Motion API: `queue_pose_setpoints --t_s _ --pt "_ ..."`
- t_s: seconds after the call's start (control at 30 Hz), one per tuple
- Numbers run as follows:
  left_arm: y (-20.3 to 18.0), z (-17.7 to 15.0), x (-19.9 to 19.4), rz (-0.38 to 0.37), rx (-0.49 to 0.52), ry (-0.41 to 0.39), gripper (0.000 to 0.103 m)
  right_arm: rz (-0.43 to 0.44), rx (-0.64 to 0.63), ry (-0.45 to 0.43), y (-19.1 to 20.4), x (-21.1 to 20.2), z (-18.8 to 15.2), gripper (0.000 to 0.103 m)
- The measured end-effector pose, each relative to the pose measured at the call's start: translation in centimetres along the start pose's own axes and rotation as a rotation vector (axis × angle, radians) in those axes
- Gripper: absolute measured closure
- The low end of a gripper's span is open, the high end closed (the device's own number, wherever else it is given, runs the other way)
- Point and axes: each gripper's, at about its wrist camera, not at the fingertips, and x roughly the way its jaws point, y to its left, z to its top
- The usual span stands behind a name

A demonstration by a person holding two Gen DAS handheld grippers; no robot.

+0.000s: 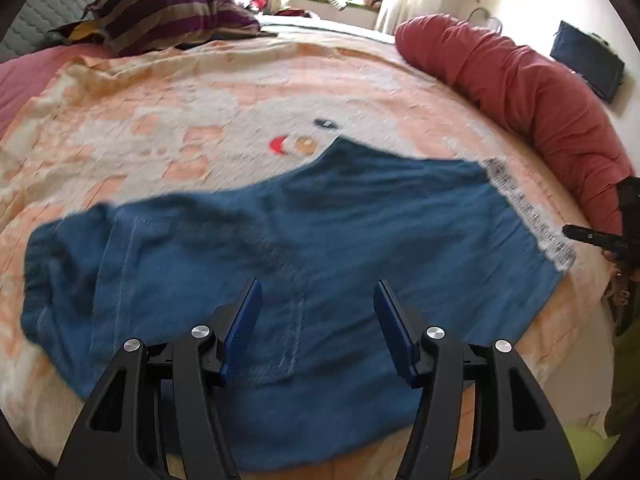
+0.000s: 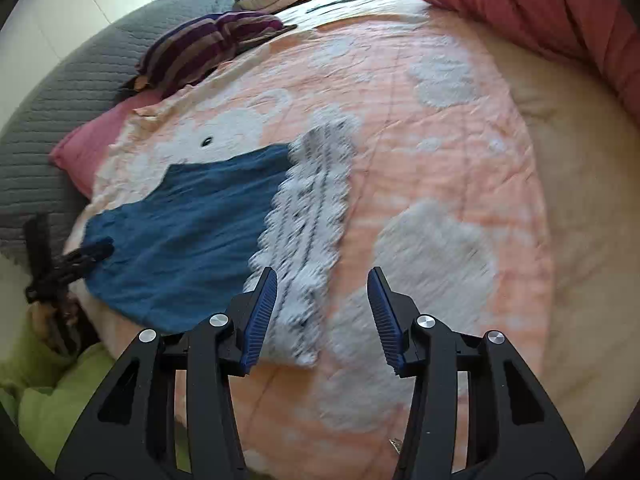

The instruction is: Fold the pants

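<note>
Bed w/ a peach-and-white patterned blanket (image 1: 168,128) fills both views. A purple/tan striped pillow (image 1: 160,16) sits at the far end, a long red bolster (image 1: 532,92) runs along the right edge, and a grey quilted cover (image 2: 48,112) lies beyond the pink sheet on the far left. Bright window at the back w/ piles of clothes near it; something lime green (image 2: 48,400) sits low at the bed's near edge.

The blue pants (image 1: 280,248) lie flat on the blanket, near my edge of the bed. Long axis runs left-right across the left wrist view. The white-and-grey lace band (image 2: 308,240) is at the right end; the gathered end points left. Surface looks flat, a few soft creases; blur hides finer detail.

My left gripper (image 1: 318,332) hangs over the pants' middle, jaws apart, nothing between them. My right gripper (image 2: 322,316) is over the lace end, jaws apart too, not pinching fabric.
</note>
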Motion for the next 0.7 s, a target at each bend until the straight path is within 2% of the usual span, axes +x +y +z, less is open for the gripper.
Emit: queue_pose_setpoints --t_s 0.17,0.3,0.33,0.37,0.43,0.47,0.63,0.7 --pt "1.3 -0.8 -0.3 0.075 -0.039 0.017 0.046 0.020 -0.016 0.074 1.4 2.7 -1.1 0.063" --pt "1.5 -1.1 0.1 0.097 -0.030 0.023 0.046 -0.026 -0.054 0.063 2.3 3.2 -2.0 0.063" --pt "1.5 -1.3 0.3 0.101 -0.029 0.028 0.046 -0.030 -0.056 0.060 2.3 3.2 -2.0 0.066" --pt "1.5 -1.3 0.5 0.104 -0.028 0.030 0.046 -0.036 -0.071 0.058 2.6 3.1 -2.1 0.076" --pt "1.5 -1.5 0.6 0.111 -0.023 0.032 0.046 -0.052 -0.112 0.047 3.2 2.8 -2.3 0.091" --pt "1.5 -1.4 0.6 0.112 -0.024 0.031 0.046 -0.054 -0.113 0.034 3.4 2.4 -2.3 0.094" --pt "1.6 -1.4 0.6 0.114 -0.033 0.027 0.046 -0.071 -0.120 0.043 3.0 1.6 -2.3 0.094" --pt "1.8 -1.5 0.7 0.109 -0.037 0.033 0.046 -0.085 -0.103 0.061 2.5 2.2 -2.6 0.089"
